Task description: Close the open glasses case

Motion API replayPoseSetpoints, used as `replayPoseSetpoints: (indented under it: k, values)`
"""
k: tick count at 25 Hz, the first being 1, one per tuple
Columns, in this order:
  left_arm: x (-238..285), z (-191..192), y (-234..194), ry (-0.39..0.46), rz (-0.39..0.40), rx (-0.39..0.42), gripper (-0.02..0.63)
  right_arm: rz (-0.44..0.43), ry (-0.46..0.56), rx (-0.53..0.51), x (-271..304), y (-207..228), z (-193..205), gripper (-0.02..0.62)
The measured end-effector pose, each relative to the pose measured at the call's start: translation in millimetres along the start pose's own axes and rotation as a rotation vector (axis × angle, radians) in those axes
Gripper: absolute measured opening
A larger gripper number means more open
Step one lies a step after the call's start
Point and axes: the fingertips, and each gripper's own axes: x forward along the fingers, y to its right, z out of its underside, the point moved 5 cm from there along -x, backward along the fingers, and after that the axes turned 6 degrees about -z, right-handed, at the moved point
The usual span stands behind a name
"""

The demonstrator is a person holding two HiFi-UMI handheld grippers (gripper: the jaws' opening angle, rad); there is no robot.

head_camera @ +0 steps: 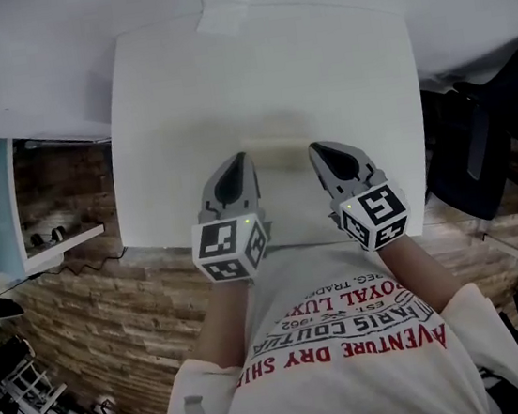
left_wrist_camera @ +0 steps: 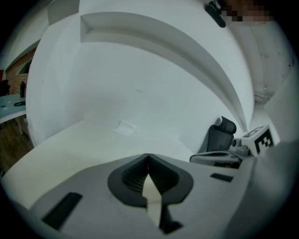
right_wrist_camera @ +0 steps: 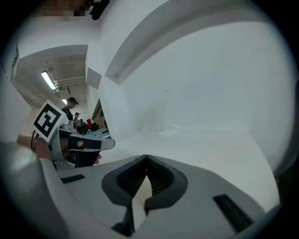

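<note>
A pale cream glasses case point(head_camera: 275, 152) lies on the white table point(head_camera: 181, 117), near its front edge. It blends with the tabletop, and I cannot tell how its lid stands. My left gripper point(head_camera: 237, 164) sits just left of the case, my right gripper point(head_camera: 316, 154) just right of it. Both tips point at the case's ends. In the left gripper view the jaws point(left_wrist_camera: 148, 157) meet at the tip with nothing between them. The right gripper's jaws point(right_wrist_camera: 146, 158) are likewise shut and empty. The case shows in neither gripper view.
A small white patch point(head_camera: 224, 12) lies at the table's far edge, also seen as the patch point(left_wrist_camera: 124, 127) and the patch point(right_wrist_camera: 169, 129). A dark office chair point(head_camera: 478, 144) stands right of the table. White walls rise behind it.
</note>
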Motion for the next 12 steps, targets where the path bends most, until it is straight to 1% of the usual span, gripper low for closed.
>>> replayPoseSetpoints:
  k: [3, 6, 9, 12]
  values:
    - [-14, -25, 10, 0.069, 0.013, 0.029, 0.005, 0.001, 0.047, -0.001, -12, -2, -22, 0.012]
    - [-30, -46, 18, 0.139, 0.009, 0.058, 0.005, 0.013, 0.089, -0.049, -24, -5, -42, 0.012]
    - [-38, -58, 25, 0.170, 0.016, 0.083, 0.005, 0.038, 0.121, -0.098, -34, -9, -53, 0.012]
    - [-44, -60, 31, 0.179, 0.016, 0.104, 0.005, 0.045, 0.140, -0.101, -41, -14, -56, 0.012]
